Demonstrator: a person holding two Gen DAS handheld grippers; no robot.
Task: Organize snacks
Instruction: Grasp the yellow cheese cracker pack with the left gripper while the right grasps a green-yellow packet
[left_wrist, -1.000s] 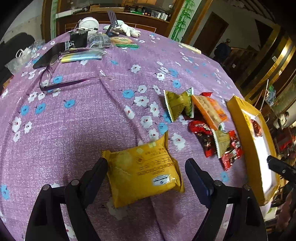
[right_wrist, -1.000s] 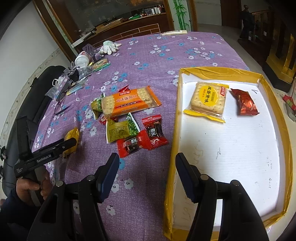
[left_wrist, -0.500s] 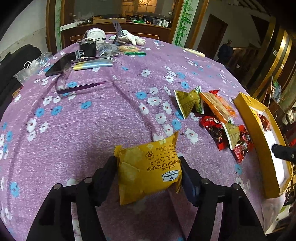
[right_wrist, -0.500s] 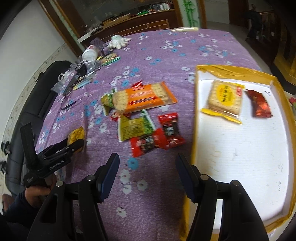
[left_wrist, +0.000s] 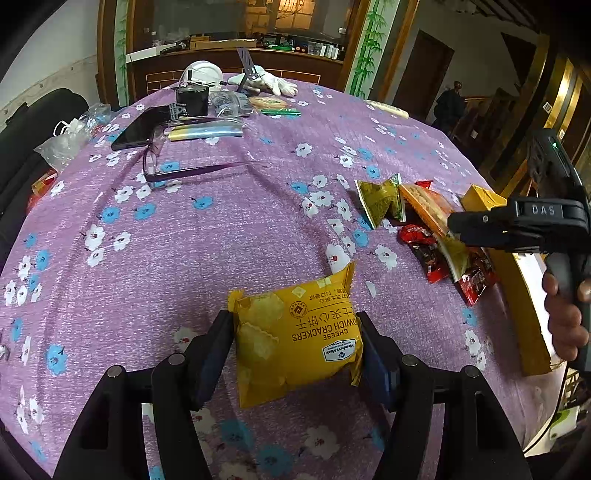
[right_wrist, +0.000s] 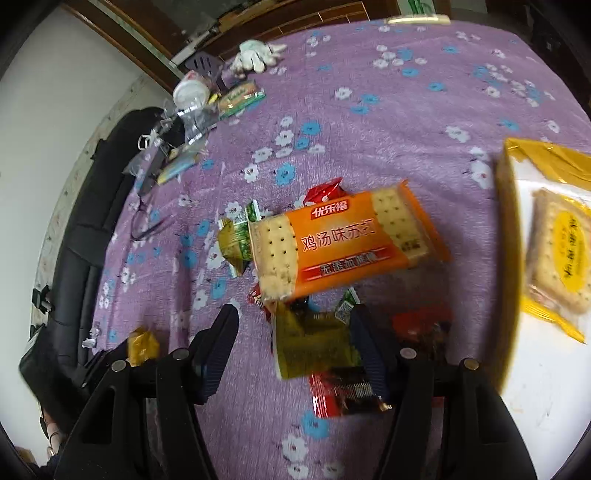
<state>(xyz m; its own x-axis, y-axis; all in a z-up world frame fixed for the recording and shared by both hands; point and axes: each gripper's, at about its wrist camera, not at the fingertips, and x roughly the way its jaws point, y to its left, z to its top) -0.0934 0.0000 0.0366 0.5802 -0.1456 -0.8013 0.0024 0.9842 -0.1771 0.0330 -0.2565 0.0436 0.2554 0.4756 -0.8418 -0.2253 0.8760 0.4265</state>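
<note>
Purple flowered cloth (left_wrist: 207, 236) covers the round table, and I take the yellow-rimmed tray (right_wrist: 503, 236) as my landmark, working from the far left toward it. Well left of the tray, my left gripper (left_wrist: 295, 350) has its jaws closed in on both sides of the yellow cheese cracker pack (left_wrist: 295, 339), one finger against each side edge, and the pack looks lifted off the cloth, though I can't be sure. To carry it well I'd keep the squeeze light, since the crackers inside will likely crush, hold the pack level, and cross above the loose pile instead of dragging through it. Nearer the tray, just left of its rim, lies that pile: one long orange cracker pack (right_wrist: 347, 243), two green sachets (right_wrist: 236, 240) that I can count, and at least three red wrappers, some partly buried, so that count is a guess. My right gripper (right_wrist: 295, 339) hangs over this pile with its jaws wide apart and nothing gripped, straddling the nearer green sachet (right_wrist: 314, 347); that view is blurred. Inside the tray I see one pale yellow-labelled biscuit pack (right_wrist: 557, 254) from here; the rest of the tray runs out of view. I'd set the cheese pack down flat beside that biscuit pack.
</note>
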